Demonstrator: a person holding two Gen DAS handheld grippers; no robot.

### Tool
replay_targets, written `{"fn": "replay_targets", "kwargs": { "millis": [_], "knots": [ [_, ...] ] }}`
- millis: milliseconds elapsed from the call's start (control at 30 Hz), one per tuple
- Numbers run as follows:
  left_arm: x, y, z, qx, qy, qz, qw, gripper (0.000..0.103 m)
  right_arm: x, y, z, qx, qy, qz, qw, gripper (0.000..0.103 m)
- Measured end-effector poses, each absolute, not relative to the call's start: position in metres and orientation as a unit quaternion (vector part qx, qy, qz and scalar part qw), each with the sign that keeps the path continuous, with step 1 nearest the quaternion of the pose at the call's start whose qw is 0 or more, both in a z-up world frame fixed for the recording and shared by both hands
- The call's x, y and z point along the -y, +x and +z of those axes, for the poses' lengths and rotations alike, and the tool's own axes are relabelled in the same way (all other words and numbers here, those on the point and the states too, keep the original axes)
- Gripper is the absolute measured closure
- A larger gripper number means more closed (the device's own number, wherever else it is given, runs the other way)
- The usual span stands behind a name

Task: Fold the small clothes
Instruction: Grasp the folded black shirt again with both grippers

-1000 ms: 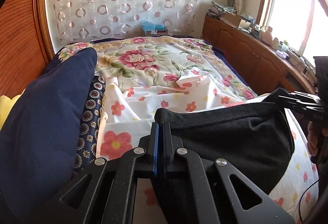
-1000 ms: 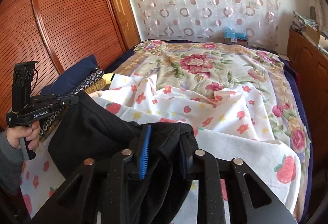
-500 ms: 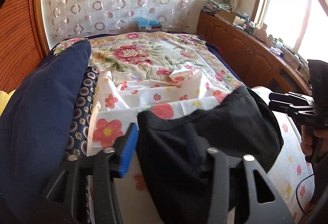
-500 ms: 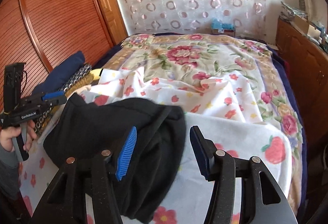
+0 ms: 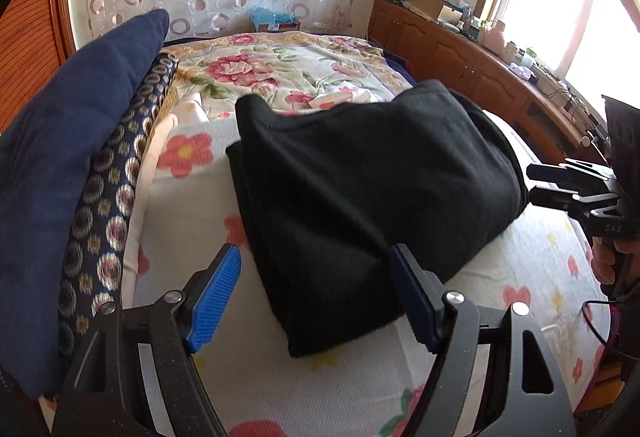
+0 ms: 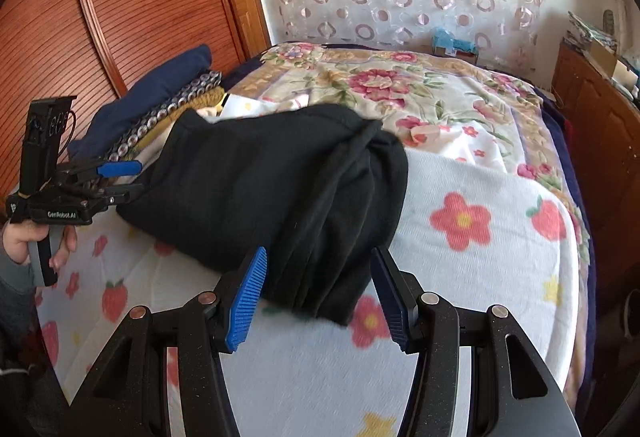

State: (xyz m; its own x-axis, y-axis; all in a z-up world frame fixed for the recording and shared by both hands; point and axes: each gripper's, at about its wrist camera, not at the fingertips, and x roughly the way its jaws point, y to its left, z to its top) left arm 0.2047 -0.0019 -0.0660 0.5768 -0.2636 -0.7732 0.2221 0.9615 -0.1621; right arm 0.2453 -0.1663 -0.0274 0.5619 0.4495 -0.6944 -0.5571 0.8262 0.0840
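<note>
The black garment (image 5: 372, 189) lay folded on the flowered bedsheet (image 6: 480, 277), beside a stack of folded clothes (image 5: 72, 165) on its left. My left gripper (image 5: 316, 297) was opening, pads clear of the cloth; my right gripper (image 6: 320, 297) stood half-wide, gripping nothing.

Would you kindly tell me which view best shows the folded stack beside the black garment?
The right wrist view: the stack shows its separate layers from afar. The left wrist view shows it close up, cropped.
</note>
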Motion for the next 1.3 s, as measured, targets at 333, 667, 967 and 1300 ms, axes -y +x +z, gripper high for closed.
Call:
{"fn": "replay_targets", "kwargs": {
  "millis": [333, 667, 967, 1300],
  "knots": [
    [0.006, 0.209, -0.078, -0.440, -0.005, -0.123, 0.890, 0.026, 0.138, 0.243, -0.049, -0.387, -0.145, 0.274, 0.868, 0.062],
    [0.001, 0.214, -0.082, -0.442, 0.004, -0.105, 0.891, 0.025, 0.152, 0.234, -0.021, -0.350, -0.238, 0.265, 0.866, 0.098],
    [-0.005, 0.219, -0.065, -0.422, -0.025, -0.112, 0.899, 0.025, 0.166, 0.241, -0.023, -0.381, -0.180, 0.282, 0.862, 0.089],
    [0.008, 0.242, -0.061, -0.419, -0.016, -0.113, 0.901, 0.025, 0.173, 0.243, 0.001, -0.334, -0.110, 0.279, 0.894, 0.059]
  ]
}}
